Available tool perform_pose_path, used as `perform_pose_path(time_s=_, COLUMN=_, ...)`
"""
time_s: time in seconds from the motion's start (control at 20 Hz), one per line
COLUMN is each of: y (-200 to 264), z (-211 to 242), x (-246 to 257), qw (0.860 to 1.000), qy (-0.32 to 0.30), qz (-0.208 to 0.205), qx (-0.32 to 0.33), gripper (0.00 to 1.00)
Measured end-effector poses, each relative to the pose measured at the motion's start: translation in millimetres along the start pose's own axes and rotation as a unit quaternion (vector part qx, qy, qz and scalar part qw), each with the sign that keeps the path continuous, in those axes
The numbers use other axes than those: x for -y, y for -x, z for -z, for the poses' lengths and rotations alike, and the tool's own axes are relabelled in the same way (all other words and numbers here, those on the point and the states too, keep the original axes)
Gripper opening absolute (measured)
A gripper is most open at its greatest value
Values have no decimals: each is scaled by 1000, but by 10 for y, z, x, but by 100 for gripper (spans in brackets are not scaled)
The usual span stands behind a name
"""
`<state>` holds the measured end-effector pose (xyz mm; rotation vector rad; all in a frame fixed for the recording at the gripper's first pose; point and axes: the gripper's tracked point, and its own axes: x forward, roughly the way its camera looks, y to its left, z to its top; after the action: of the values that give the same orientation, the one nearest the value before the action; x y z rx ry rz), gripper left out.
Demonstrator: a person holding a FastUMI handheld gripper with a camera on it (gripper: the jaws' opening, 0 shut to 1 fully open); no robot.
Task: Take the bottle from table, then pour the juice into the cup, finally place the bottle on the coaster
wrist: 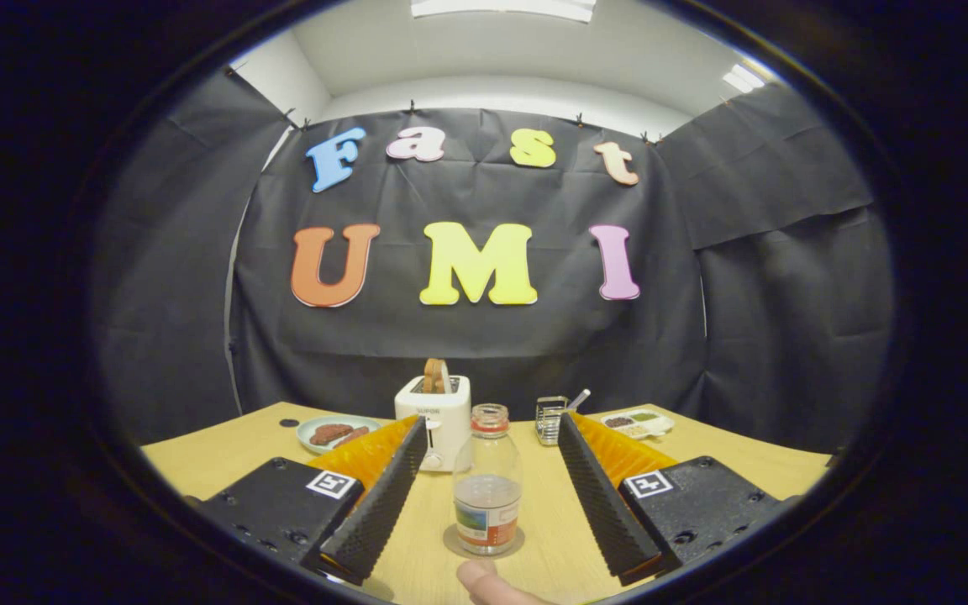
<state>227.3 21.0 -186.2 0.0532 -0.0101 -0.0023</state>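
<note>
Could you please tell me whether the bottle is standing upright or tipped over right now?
Upright: the bottle stands on the coaster, neck pointing up, between the open jaws of the gripper, neither touching it.

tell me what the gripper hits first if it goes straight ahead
Likely the bottle: it stands on the coaster between the open gripper's fingers, untouched. Beyond it stands the toaster, though depth is unclear.

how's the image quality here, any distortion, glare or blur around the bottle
Gripper view: strong fisheye bending bows the light wooden table's far edge; ceiling lights blow out to white above the wall; the clear plastic bottle with the colourful label, standing on a round coaster between the open gripper's fingers, is sharp with faint highlights; a fingertip nearest the camera is soft.
</note>
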Motion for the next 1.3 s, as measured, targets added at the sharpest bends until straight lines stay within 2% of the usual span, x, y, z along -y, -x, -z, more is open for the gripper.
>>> perform_pose_path(time_s=0.35, y=755, z=-475, x=117, qw=997, qy=13, qz=-24, qx=-72, gripper=100)
perform_pose_path(time_s=0.6, y=1227, z=-842, x=210, qw=996, qy=29, qz=-43, qx=-73, gripper=100)
perform_pose_path(time_s=0.85, y=1492, z=-1063, x=386, qw=996, qy=10, qz=-36, qx=-85, gripper=100)
perform_pose_path(time_s=0.95, y=1532, z=-1104, x=507, qw=995, qy=10, qz=-20, qx=-97, gripper=100)
perform_pose_path(time_s=1.15, y=1571, z=-1152, x=481, qw=994, qy=-1, qz=-49, qx=-100, gripper=100)
perform_pose_path(time_s=1.3, y=1621, z=-1111, x=663, qw=993, qy=-20, qz=-38, qx=-112, gripper=100)
